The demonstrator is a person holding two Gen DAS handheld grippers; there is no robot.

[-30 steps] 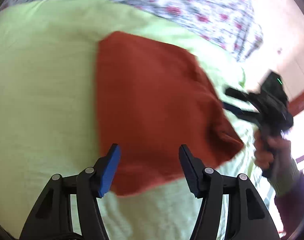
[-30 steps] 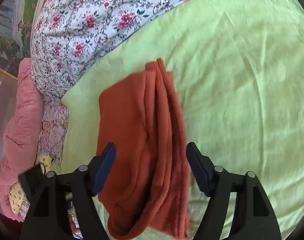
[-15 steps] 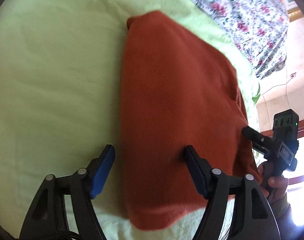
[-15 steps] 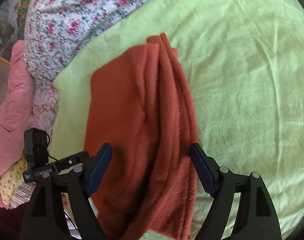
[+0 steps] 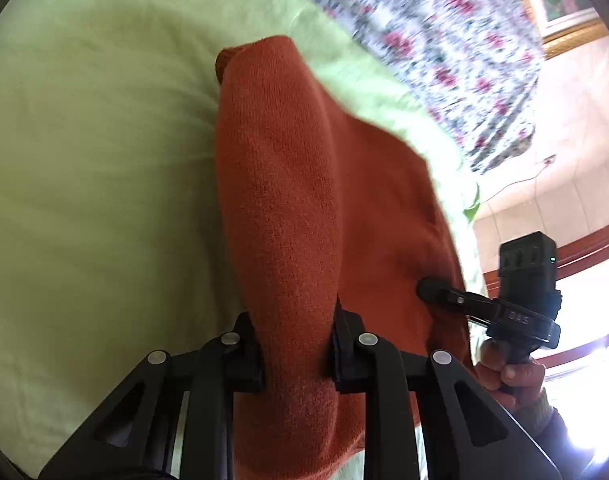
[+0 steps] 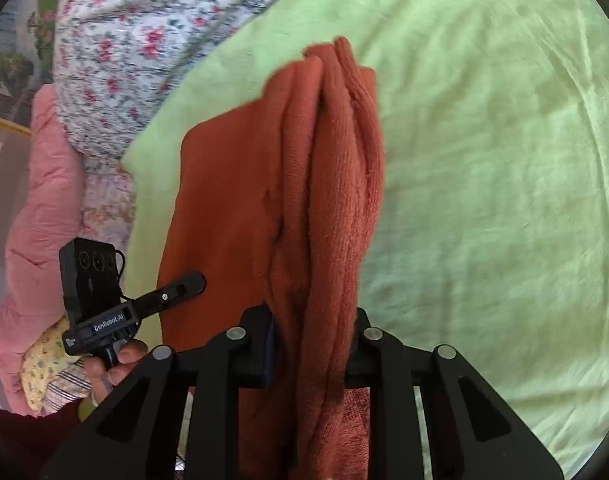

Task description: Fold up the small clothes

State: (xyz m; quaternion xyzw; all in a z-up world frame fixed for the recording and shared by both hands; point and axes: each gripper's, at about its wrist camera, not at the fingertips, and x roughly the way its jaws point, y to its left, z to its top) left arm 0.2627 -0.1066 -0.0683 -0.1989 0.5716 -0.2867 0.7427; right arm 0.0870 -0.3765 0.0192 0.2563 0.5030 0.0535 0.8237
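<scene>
Knitwear, rust-coloured: the sweater [image 5: 288, 208] lies on the green bed sheet [image 5: 96, 184]. Left hand-held gripper [image 5: 294, 354] and right hand-held gripper [image 6: 310, 350] are closing, each pinching a bunched near-edge ridge. Soft, light, likely to sag; corners seem the best hold.

We see a rust-orange knit garment [image 5: 288, 200], plain, no print, on a pale lime-green bed sheet [image 5: 96, 184], also plain. Behind it a white quilt [image 6: 144, 28] w/ small pink-red roses & grey-green leaves. Beside that a plain pink padded blanket [image 6: 44, 200], plus a yellow floral cloth [image 6: 44, 364]. Both grippers black: left gripper [image 5: 296, 344], right gripper [image 6: 312, 344] w/ blue pads.
</scene>
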